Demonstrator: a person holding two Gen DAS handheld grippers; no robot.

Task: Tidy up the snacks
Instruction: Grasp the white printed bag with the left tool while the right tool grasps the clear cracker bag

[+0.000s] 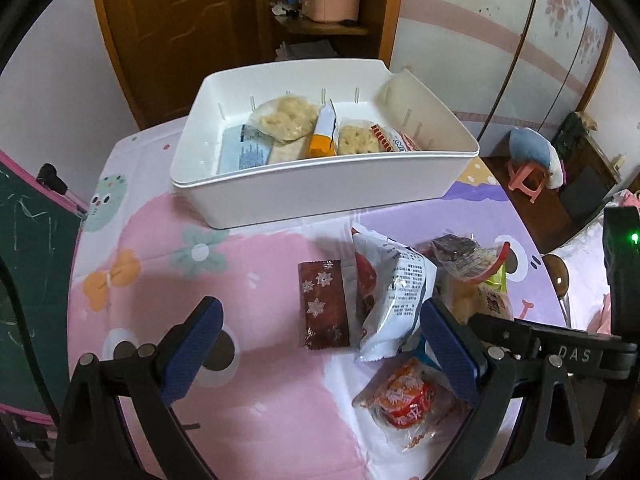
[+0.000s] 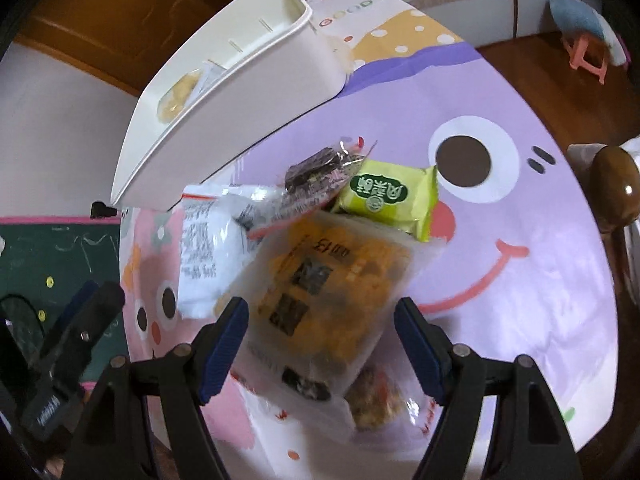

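Left gripper (image 1: pixel 320 354) hangs released over the brown packet (image 1: pixel 323 305); best to close on its long edges. At its 12 o'clock the bin (image 1: pixel 320 196) holds several snacks. Right gripper (image 2: pixel 320 340), jaws apart, straddles the orange bag (image 2: pixel 320 300); white pouch (image 2: pixel 208 248) at 10 o'clock and green packet (image 2: pixel 390 200) at 1 o'clock crowd it.

- Home, likely a child's bedroom
- Cartoon-print cloth (image 1: pixel 248 264) over the counter
- Wooden door (image 1: pixel 168 20) far left
- Floral wardrobe (image 1: pixel 520 40) far right
- Green chalkboard (image 1: pixel 32 240) at left
- Pink stool (image 1: pixel 526 184), right
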